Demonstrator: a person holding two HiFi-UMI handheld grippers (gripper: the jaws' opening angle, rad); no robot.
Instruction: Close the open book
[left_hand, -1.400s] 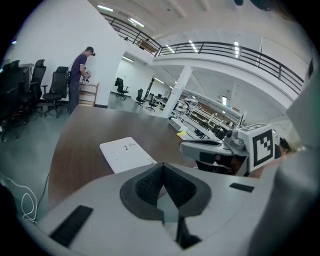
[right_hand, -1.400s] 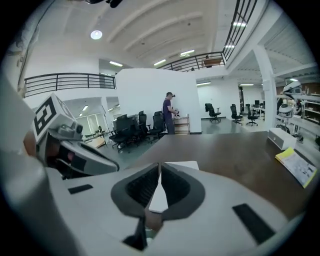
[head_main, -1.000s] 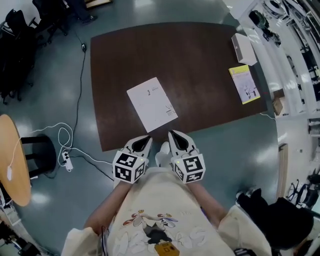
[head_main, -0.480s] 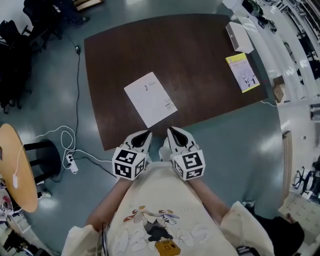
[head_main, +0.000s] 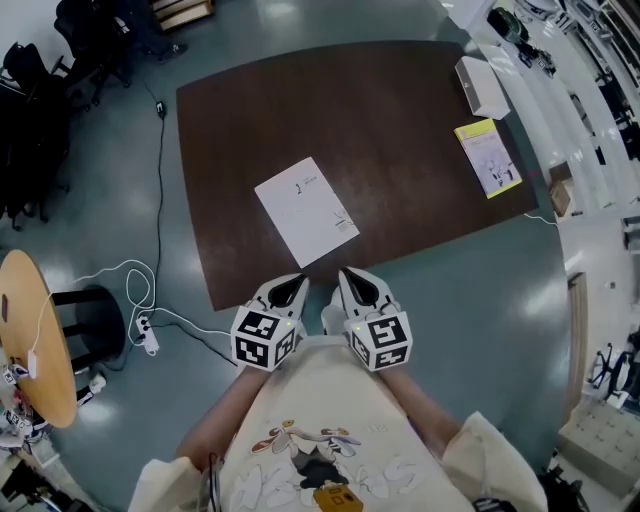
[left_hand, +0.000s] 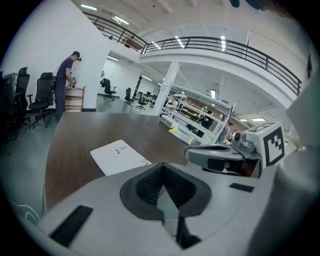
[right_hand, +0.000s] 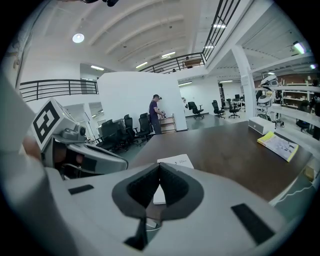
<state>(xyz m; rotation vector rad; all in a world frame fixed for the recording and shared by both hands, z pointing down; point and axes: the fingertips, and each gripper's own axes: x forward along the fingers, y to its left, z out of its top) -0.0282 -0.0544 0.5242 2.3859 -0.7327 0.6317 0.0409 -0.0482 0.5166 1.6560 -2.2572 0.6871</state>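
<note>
A thin white book (head_main: 305, 210) lies flat on the dark brown table (head_main: 380, 130), near its front edge, showing one white face with small print. Both grippers hover side by side short of that edge, close to the person's body. My left gripper (head_main: 293, 285) is shut with nothing between its pads. My right gripper (head_main: 350, 278) is shut and empty too. The left gripper view has the book (left_hand: 119, 155) ahead and to the left of the closed jaw tips (left_hand: 162, 166). From the right gripper view, the book (right_hand: 176, 162) sits just beyond the tips (right_hand: 160, 166).
A yellow booklet (head_main: 488, 158) and a white box (head_main: 480, 87) lie at the table's far right. A round wooden table (head_main: 25, 340), a cable with a power strip (head_main: 140, 325) and black chairs (head_main: 40, 90) are at the left. A person (left_hand: 65, 85) stands far off.
Only the head view has shifted slightly. Both grippers and the book keep their places.
</note>
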